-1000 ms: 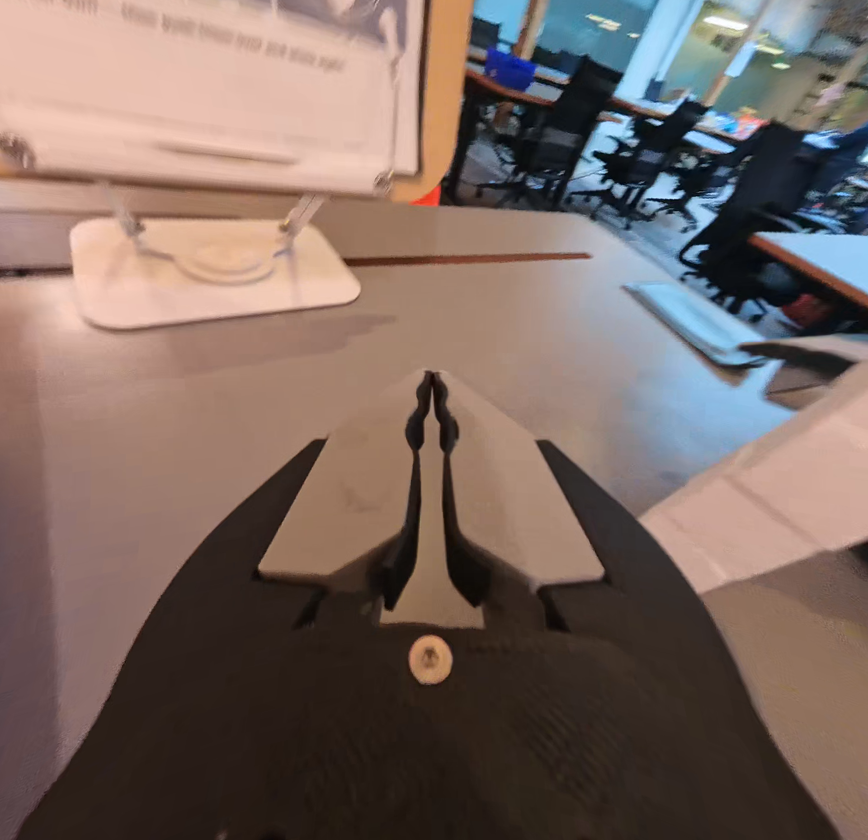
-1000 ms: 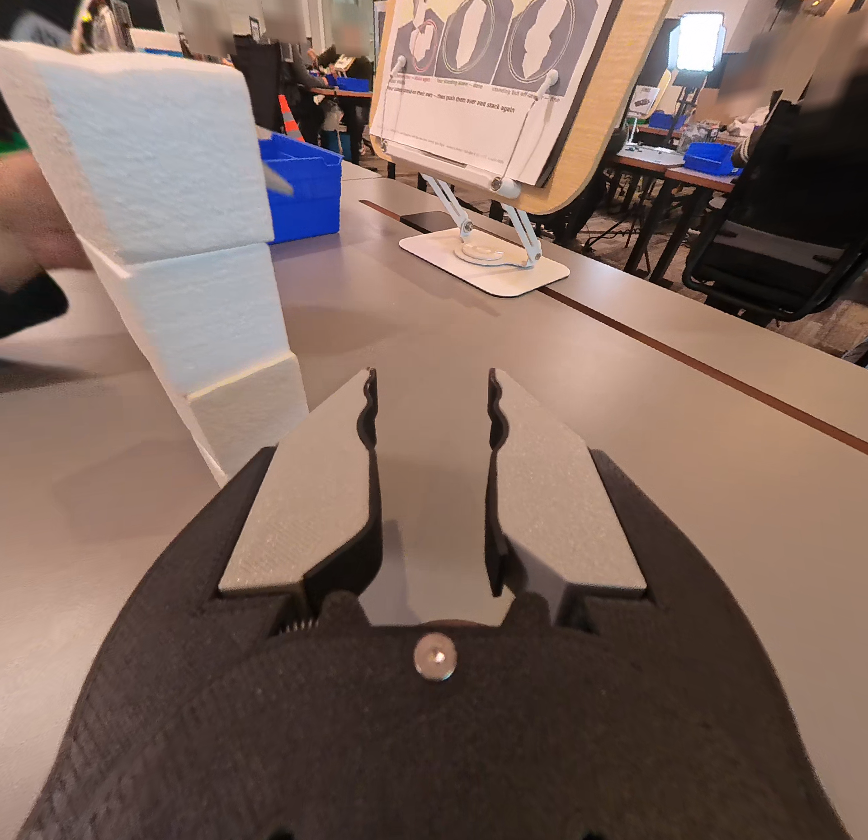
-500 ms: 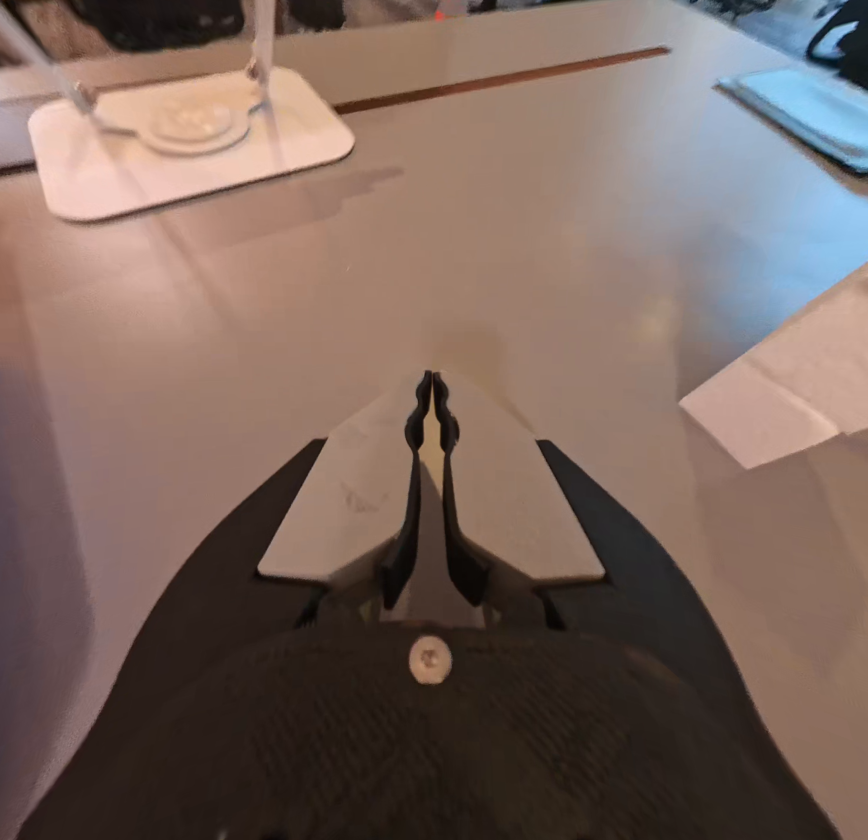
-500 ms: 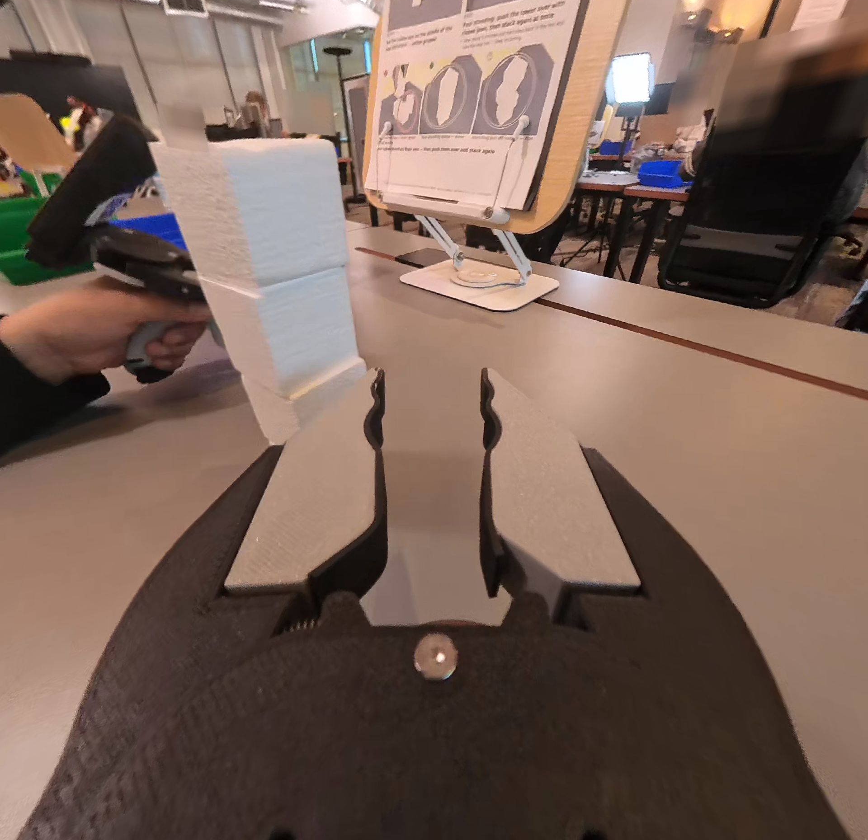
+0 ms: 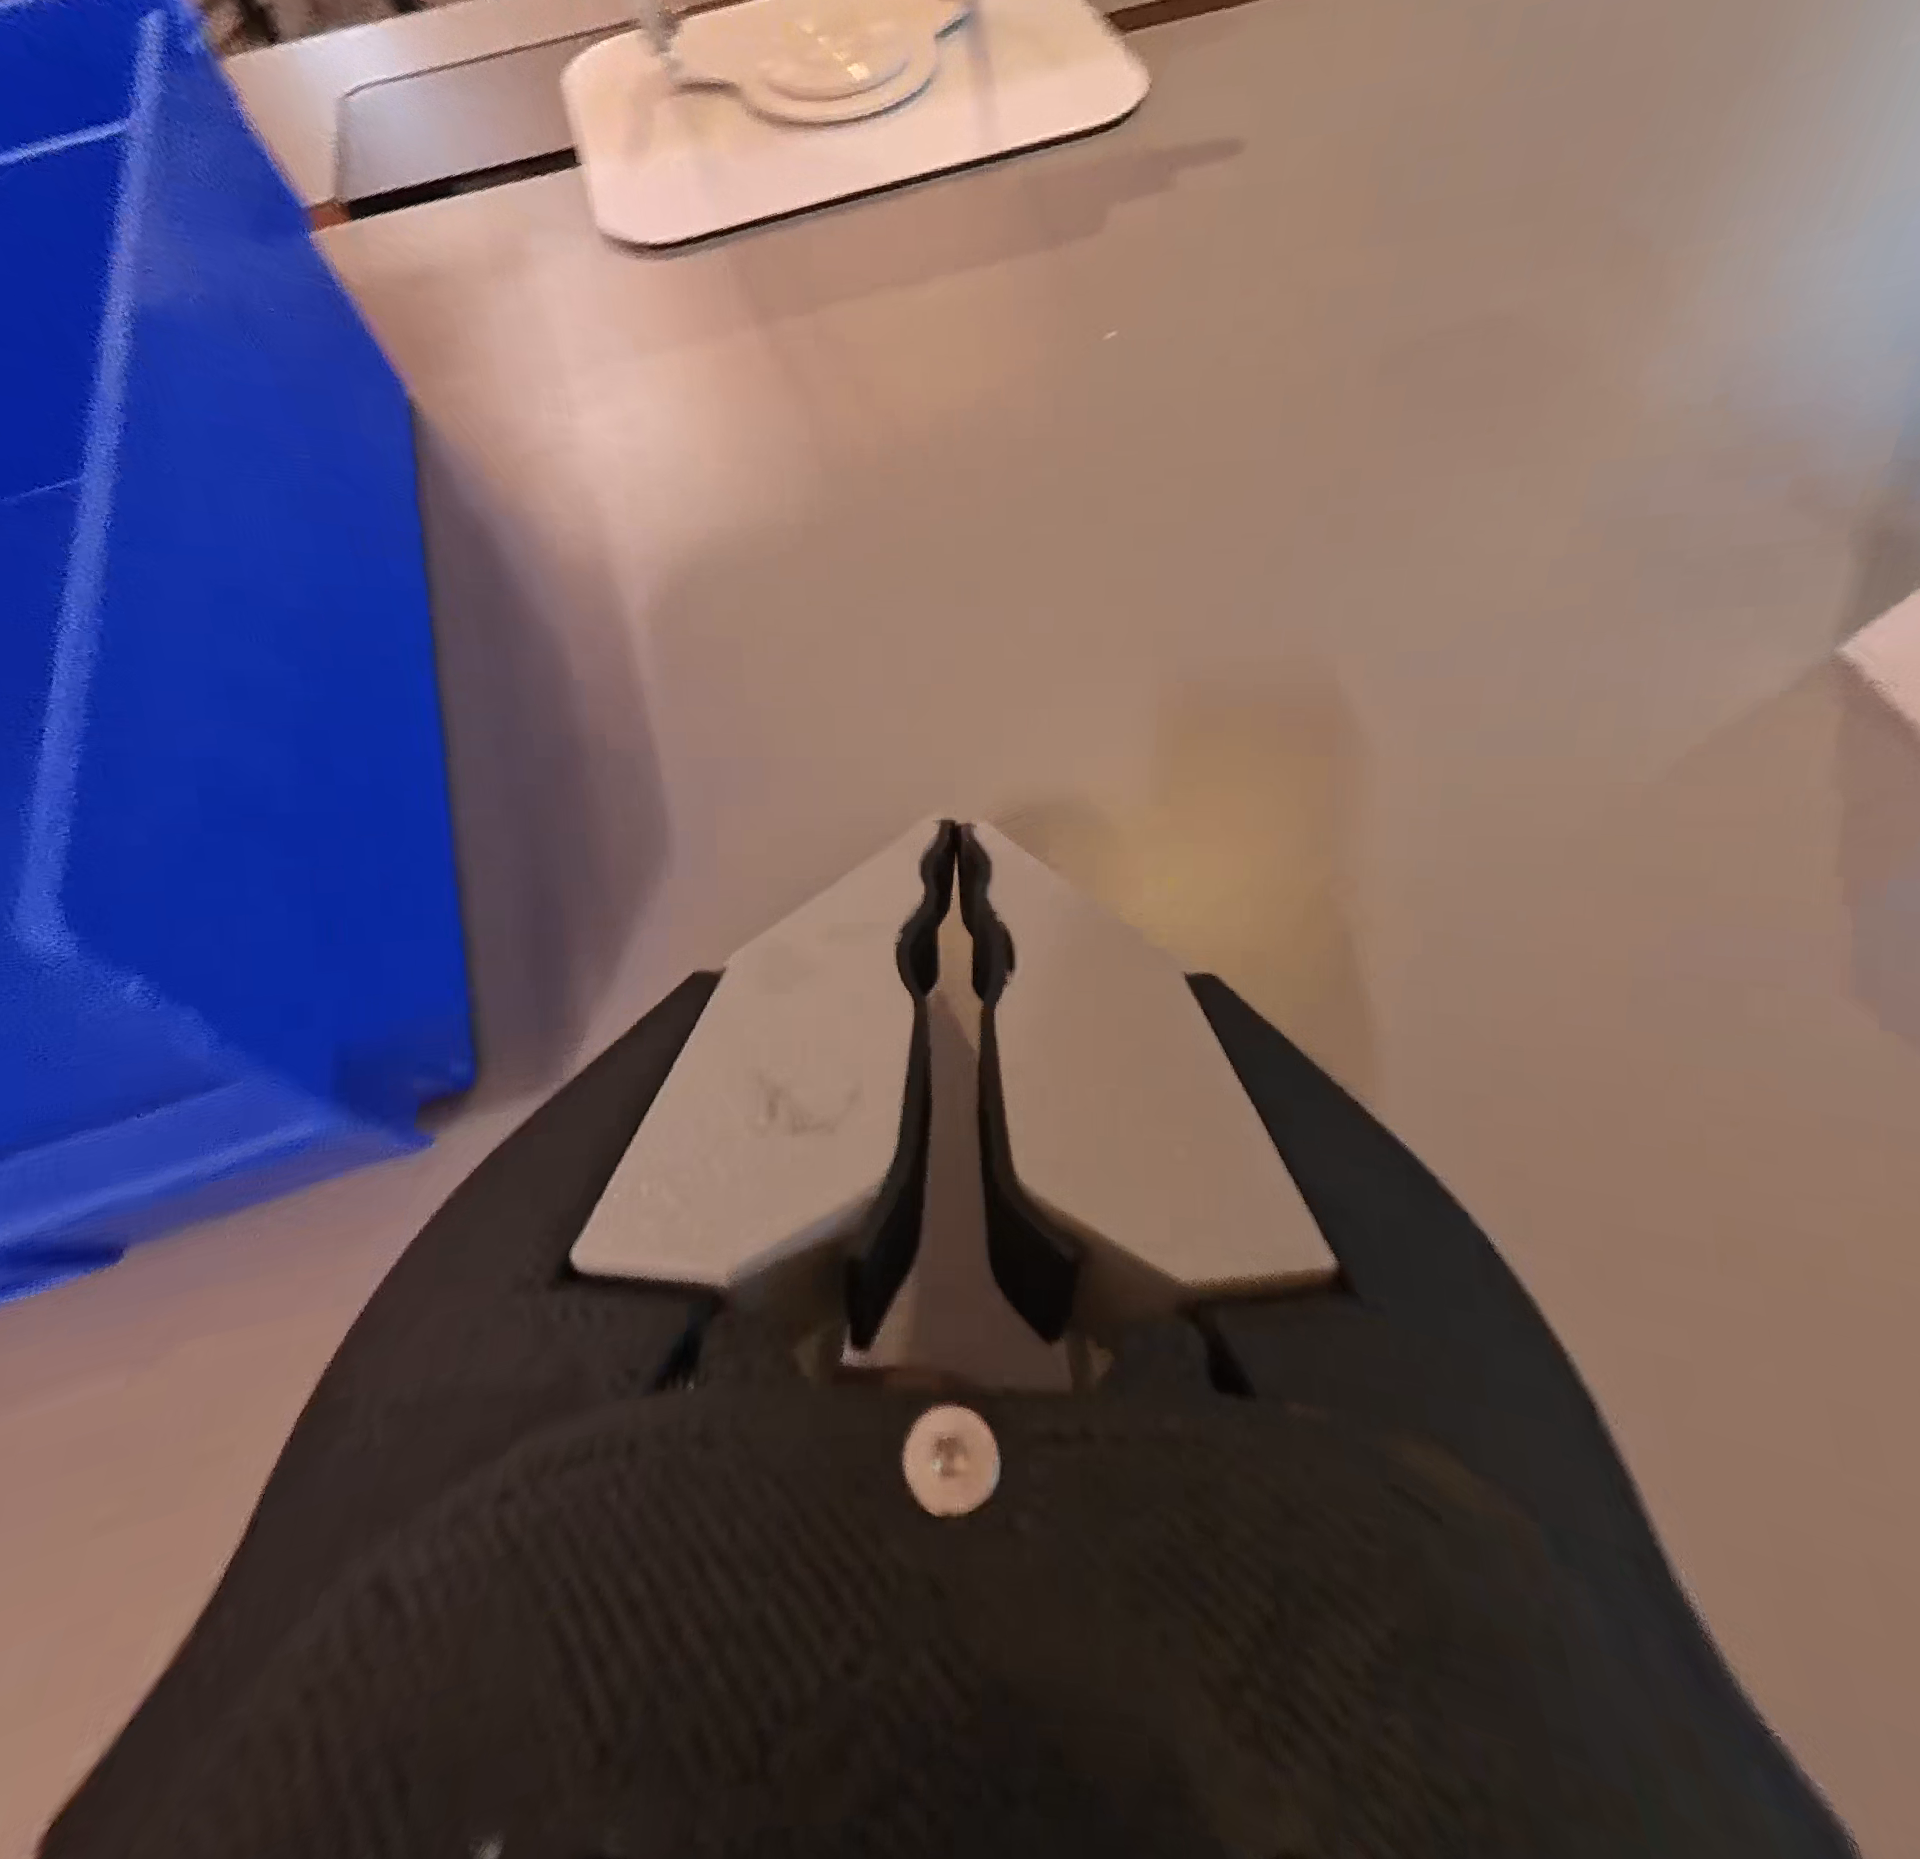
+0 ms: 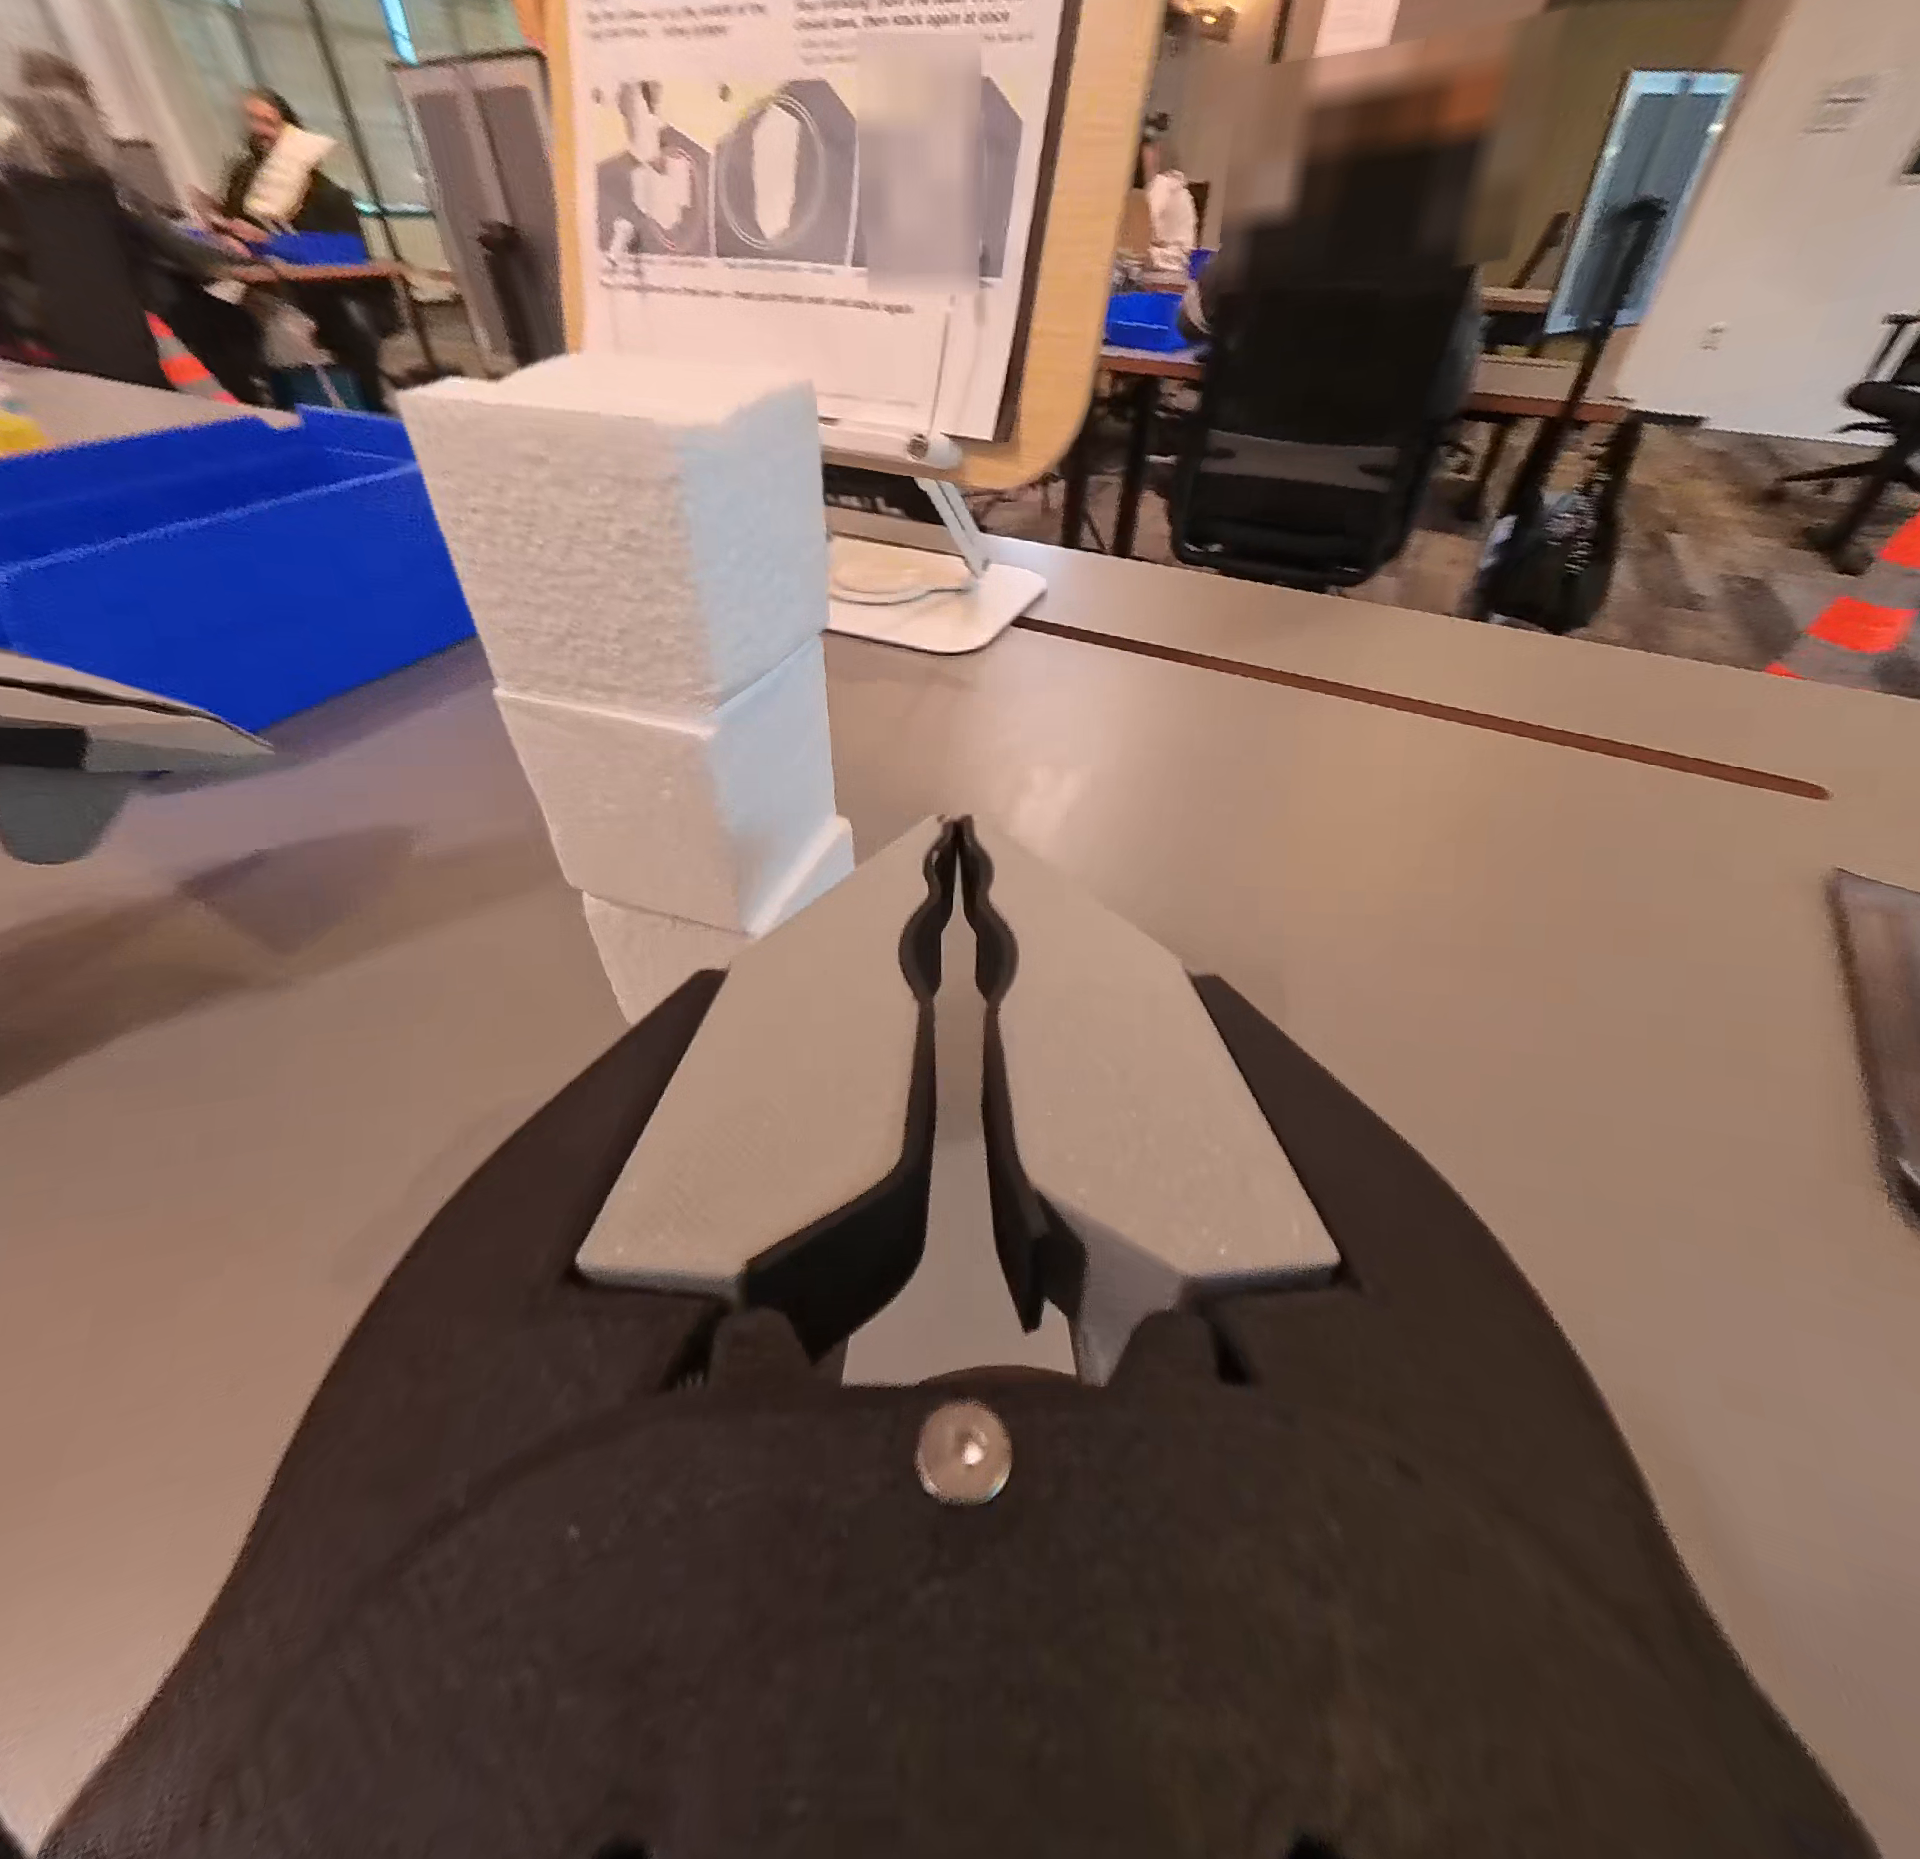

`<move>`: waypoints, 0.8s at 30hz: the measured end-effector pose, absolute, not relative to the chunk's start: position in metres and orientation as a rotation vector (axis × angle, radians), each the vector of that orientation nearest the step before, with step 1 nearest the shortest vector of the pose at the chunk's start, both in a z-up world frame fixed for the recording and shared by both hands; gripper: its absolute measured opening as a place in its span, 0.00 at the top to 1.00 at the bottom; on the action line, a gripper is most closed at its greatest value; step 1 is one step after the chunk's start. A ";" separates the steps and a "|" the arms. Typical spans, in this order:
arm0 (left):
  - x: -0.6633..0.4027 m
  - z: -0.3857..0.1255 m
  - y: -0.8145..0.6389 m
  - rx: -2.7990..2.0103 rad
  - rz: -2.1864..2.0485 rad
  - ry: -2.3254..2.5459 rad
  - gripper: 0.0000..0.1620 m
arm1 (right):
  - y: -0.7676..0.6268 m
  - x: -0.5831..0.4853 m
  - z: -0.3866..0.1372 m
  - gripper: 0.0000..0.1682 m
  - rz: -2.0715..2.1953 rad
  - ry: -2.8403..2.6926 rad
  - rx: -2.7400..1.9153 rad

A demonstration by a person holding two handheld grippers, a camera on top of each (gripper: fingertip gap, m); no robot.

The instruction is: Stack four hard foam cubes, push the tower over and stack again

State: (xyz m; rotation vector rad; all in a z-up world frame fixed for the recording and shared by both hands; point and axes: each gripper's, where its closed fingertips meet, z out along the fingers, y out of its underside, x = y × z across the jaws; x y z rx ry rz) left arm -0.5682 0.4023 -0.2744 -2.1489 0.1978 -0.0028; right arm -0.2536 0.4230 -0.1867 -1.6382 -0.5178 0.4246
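1. The right claw (image 6: 958, 830) is seen pressed together with nothing pinched, held above the grey counter (image 6: 1351, 957).
2. Just past its tips, toward 11 o'clock, a tower (image 6: 665, 666) of white foam cubes is seen standing on the counter; three cubes can be told, the lowest partly hidden behind the claw, and a fourth cannot be made out.
3. The cubes are stacked slightly out of line, with edges stepping at the joints.
4. At 9 o'clock in the right wrist view, the left claw (image 6: 223, 741) is seen pointing toward the tower, apart from it.
5. In its own view the left claw (image 5: 951, 833) is pressed together, empty, tilted down over bare counter (image 5: 1039, 510).
6. A corner of white foam (image 5: 1886, 656) is caught at 3 o'clock in that view.
7. A blue bin (image 5: 187, 666) is found at 9 o'clock of the left claw, resting on the counter.
8. Farther, at 12 o'clock, the white base of a stand (image 5: 852, 136) is seen; in the right wrist view a board with a printed sheet (image 6: 821, 188) is carried by it behind the tower.
9. Beyond the counter, black chairs (image 6: 1320, 427) and people are seen.
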 end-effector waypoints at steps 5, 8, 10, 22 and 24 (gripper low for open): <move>-0.583 -0.279 0.396 -2.154 0.088 0.103 1.00 | 0.421 -0.267 -0.193 1.00 0.286 -0.493 -1.660; -0.581 -0.273 0.394 -2.147 0.075 0.092 1.00 | 0.423 -0.284 -0.192 1.00 0.252 -0.491 -1.649; -0.581 -0.270 0.391 -2.144 0.048 0.090 1.00 | 0.424 -0.299 -0.191 1.00 0.232 -0.500 -1.645; -0.621 -0.285 0.383 -2.173 -0.006 -0.002 1.00 | 0.422 -0.386 -0.198 1.00 0.211 -0.693 -1.622; -0.623 -0.292 0.384 -2.185 -0.013 -0.004 1.00 | 0.419 -0.385 -0.190 1.00 0.194 -0.713 -1.593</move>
